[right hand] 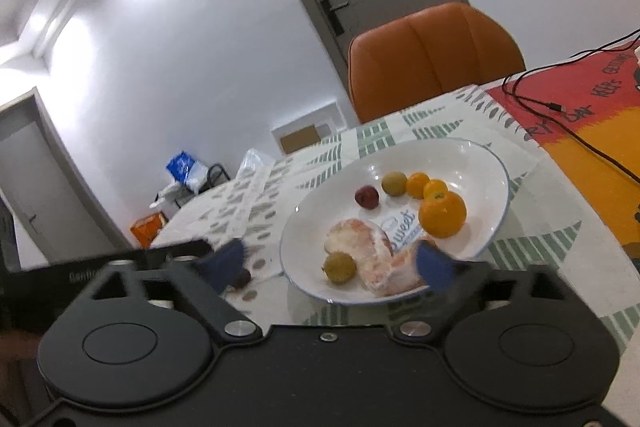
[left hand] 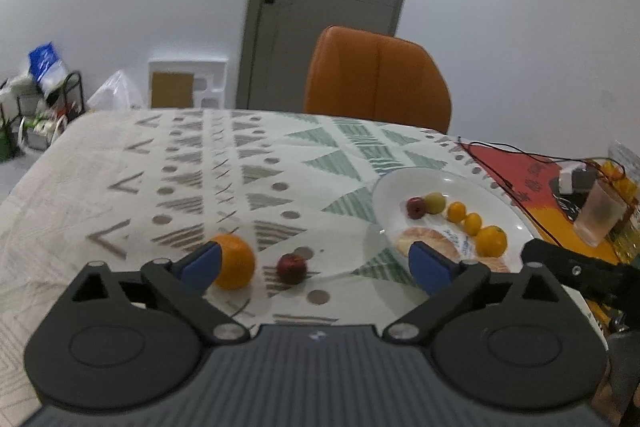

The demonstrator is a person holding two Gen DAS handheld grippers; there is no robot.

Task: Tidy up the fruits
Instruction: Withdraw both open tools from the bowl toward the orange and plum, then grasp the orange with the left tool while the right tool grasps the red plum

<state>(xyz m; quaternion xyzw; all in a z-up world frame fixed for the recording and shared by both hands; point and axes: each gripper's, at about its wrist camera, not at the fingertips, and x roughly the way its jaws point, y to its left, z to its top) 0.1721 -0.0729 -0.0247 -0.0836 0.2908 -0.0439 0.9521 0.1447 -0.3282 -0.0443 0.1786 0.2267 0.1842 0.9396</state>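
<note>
Behind the wide-apart left claw (left hand: 316, 263) and right claw (right hand: 330, 263), peeled segments (right hand: 374, 259) sit half hidden.

Four oranges (left hand: 232, 261); two red fruits (left hand: 292, 268); two green fruits (right hand: 340, 267); one bowl (right hand: 472, 155).

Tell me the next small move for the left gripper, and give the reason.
Probably ease the left gripper forward and close on the small red fruit. Its jaws stand wide open and empty, the red fruit lies on the tablecloth between them, and, like the orange beside it, it is still outside the white bowl.
</note>
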